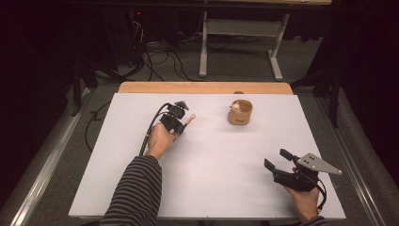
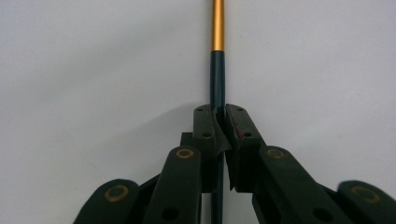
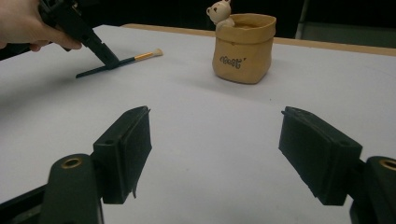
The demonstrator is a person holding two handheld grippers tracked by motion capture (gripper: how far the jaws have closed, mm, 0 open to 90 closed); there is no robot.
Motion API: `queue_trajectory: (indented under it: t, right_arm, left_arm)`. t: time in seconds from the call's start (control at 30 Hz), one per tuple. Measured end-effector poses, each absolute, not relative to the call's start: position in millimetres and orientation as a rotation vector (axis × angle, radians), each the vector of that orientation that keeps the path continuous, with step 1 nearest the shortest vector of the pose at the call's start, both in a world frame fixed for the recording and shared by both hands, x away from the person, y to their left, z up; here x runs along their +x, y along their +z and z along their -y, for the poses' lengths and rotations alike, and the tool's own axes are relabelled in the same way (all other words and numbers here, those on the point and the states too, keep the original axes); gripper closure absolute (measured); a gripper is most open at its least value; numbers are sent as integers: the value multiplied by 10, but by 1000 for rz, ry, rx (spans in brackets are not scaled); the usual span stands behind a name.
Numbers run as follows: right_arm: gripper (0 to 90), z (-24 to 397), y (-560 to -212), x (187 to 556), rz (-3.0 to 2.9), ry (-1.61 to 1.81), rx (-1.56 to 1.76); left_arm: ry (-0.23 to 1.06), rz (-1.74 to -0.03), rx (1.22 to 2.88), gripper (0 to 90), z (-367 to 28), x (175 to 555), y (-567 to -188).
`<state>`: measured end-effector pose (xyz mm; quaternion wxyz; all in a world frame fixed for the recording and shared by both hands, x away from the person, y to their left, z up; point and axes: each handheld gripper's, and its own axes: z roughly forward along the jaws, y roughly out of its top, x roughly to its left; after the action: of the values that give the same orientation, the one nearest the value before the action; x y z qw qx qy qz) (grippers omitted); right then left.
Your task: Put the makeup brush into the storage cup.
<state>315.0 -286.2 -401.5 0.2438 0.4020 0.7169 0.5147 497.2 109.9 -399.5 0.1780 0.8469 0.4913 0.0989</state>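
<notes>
Right now your left claw (image 1: 182,127) is clamped on a makeup brush (image 2: 217,70), gripping its dark handle partway along. In the left gripper view the two jaws meet tight around that thin dark shaft, and beyond them the handle turns into a gold ferrule that runs out the top of the picture. From the right gripper view you can see the brush lying low over the white table (image 1: 211,183), its dark tail end down at the surface and its pale bristle tip pointing toward the pouch. In the high view the light tip shows just past your left claw, on the far left half of the table.

Your right claw (image 3: 215,154) stands wide apart with nothing between its jaws, only bare table surface beneath them. You hold it near the front right corner of the table, well apart from the brush, with its jaws aimed across toward the left hand (image 1: 160,139) and the pouch.

A small tan paper-style pouch (image 1: 240,113) stands upright near the far edge of the table, right of the brush and apart from it. A little white bear figure (image 3: 219,13) peeks over its rim on the side facing the brush.
</notes>
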Motion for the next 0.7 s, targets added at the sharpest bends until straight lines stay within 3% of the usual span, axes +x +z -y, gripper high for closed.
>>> queue_trajectory:
  t: [0.7]
  right_arm:
    - [269, 2866, -4012, 3147, -1959, 1405, 1095]
  left_arm:
    - [280, -1321, 2329, 837, -1150, 4872, -3808]
